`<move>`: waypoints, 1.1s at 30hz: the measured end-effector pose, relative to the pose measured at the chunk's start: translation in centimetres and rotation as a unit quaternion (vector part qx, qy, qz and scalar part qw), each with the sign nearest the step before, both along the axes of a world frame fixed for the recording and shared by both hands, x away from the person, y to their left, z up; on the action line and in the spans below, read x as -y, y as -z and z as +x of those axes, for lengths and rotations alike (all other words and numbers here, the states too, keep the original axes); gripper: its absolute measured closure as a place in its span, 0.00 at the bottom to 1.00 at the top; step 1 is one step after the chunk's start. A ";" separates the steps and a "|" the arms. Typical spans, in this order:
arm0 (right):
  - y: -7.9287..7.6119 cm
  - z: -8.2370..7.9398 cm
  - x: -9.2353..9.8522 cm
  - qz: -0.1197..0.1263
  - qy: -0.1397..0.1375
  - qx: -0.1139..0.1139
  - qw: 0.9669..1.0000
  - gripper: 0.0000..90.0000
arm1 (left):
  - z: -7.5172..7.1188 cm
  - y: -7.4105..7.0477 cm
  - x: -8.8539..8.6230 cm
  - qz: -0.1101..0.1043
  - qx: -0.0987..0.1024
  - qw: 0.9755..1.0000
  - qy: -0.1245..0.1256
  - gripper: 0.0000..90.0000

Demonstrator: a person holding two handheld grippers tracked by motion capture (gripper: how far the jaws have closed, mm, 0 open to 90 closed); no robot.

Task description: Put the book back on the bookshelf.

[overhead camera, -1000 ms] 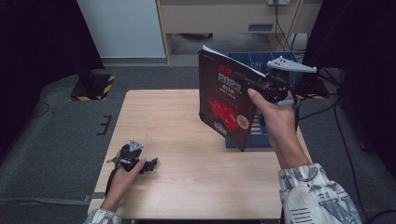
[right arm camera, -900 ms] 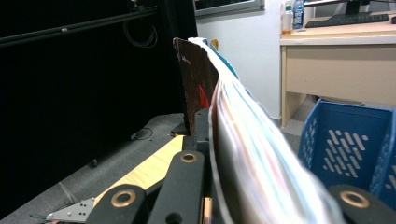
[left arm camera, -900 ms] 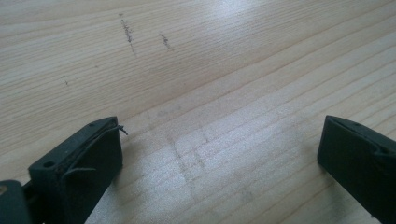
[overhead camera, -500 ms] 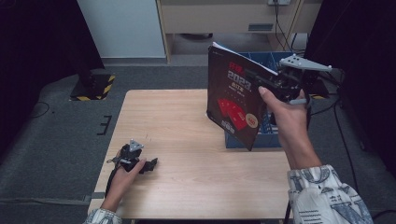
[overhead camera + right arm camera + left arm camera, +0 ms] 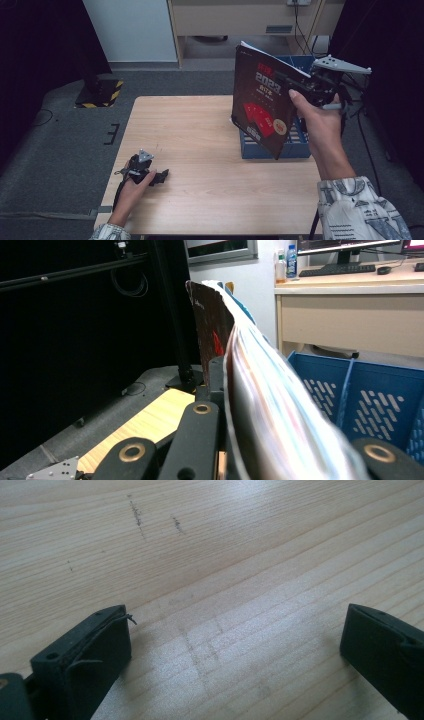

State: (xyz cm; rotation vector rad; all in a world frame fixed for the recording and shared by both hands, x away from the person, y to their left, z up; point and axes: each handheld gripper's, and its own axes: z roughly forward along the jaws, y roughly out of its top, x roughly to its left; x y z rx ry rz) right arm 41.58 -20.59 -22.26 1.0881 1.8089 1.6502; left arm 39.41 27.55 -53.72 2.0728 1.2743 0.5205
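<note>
- Right claw point(image 5: 300, 82) clamped on dark magazine point(image 5: 260, 100), held upright above blue basket point(image 5: 270, 147) at bench point(image 5: 200, 130) right edge.
- Left claw point(image 5: 159, 176) spread wide, nothing between, resting on bench nr front-left corner.

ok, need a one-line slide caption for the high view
Right gripper holds a dark magazine upright over the blue basket; left gripper rests open on the wooden table.
</note>
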 end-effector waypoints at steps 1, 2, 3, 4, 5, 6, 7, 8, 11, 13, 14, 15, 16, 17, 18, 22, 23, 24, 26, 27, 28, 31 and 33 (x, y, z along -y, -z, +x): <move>0.0 -0.1 0.2 0.000 0.002 0.001 1.000 0.97 | 0.0 0.0 0.0 0.000 0.000 1.000 0.000 0.00; 0.0 -0.2 0.4 0.001 0.004 0.001 1.000 0.97 | 0.0 0.0 0.0 0.000 0.000 1.000 0.000 0.00; 0.1 -0.2 0.5 0.002 0.005 0.002 1.000 0.97 | 0.0 0.0 0.0 0.000 0.000 1.000 0.000 0.00; 0.1 -0.3 0.6 0.000 0.007 0.002 1.000 0.97 | 0.0 0.0 0.0 0.000 0.000 1.000 0.000 0.00; 0.1 -0.3 0.8 -0.002 0.008 0.001 1.000 0.97 | 0.0 0.0 0.0 0.000 0.000 1.000 0.000 0.00; 0.1 -0.4 0.9 -0.003 0.009 -0.001 1.000 0.97 | 0.0 0.0 0.0 0.000 0.000 1.000 0.000 0.00; 0.1 -0.4 1.0 -0.007 0.011 0.000 1.000 0.97 | 0.0 0.0 0.0 0.000 0.000 1.000 0.000 0.00; 0.1 -0.4 1.1 -0.008 0.012 0.000 1.000 0.97 | 0.0 0.0 0.0 0.000 0.000 1.000 0.000 0.00; 0.1 -0.4 1.5 -0.011 0.017 0.000 1.000 0.97 | 0.0 0.0 0.0 0.000 0.000 1.000 0.000 0.00; 0.2 -0.4 1.7 -0.012 0.020 0.001 1.000 0.97 | 0.0 0.0 0.0 0.000 0.000 1.000 0.000 0.00; 0.2 -0.4 1.8 -0.014 0.022 0.002 1.000 0.97 | 0.0 0.0 0.0 0.000 0.000 1.000 0.000 0.00; 0.2 -0.5 2.0 -0.015 0.023 0.001 1.000 0.97 | 0.0 0.0 0.0 0.000 0.000 1.000 0.000 0.00; 0.2 -0.5 2.1 -0.016 0.025 0.002 1.000 0.97 | 0.0 0.0 0.0 0.000 0.000 1.000 0.000 0.00; 0.3 -0.5 2.3 -0.016 0.029 0.002 0.999 0.97 | 0.0 0.0 0.0 0.000 0.000 1.000 0.000 0.00; 0.3 -0.5 2.4 -0.015 0.030 0.001 0.999 0.97 | 0.0 0.0 0.0 0.000 0.000 1.000 0.000 0.00; 0.4 -0.5 2.8 -0.014 0.035 0.001 0.999 0.97 | 0.0 0.0 0.0 0.000 0.000 1.000 0.000 0.00; 0.4 -0.5 2.9 -0.014 0.036 0.002 0.999 0.97 | 0.0 0.0 0.0 0.000 0.000 1.000 0.000 0.00; 0.4 -0.5 3.0 -0.015 0.037 0.000 0.999 0.97 | 0.0 0.0 0.0 0.000 0.000 1.000 0.000 0.00; 0.5 -0.5 3.2 -0.016 0.039 0.000 0.999 0.97 | 0.0 0.0 0.0 0.000 0.000 1.000 0.000 0.00; 0.6 -0.5 3.2 -0.016 0.040 0.000 0.999 0.97 | 0.0 0.0 0.0 0.000 0.000 1.000 0.000 0.00; 0.6 -0.5 3.3 -0.016 0.040 -0.001 0.999 0.97 | 0.0 0.0 0.0 0.000 0.000 1.000 0.000 0.00; 0.7 -0.5 3.6 -0.019 0.045 -0.001 0.999 0.97 | 0.0 0.0 0.0 0.000 0.000 1.000 -0.001 0.00; 0.8 -0.4 3.8 -0.017 0.048 -0.002 0.999 0.97 | 0.0 0.0 0.0 0.000 0.000 1.000 -0.001 0.00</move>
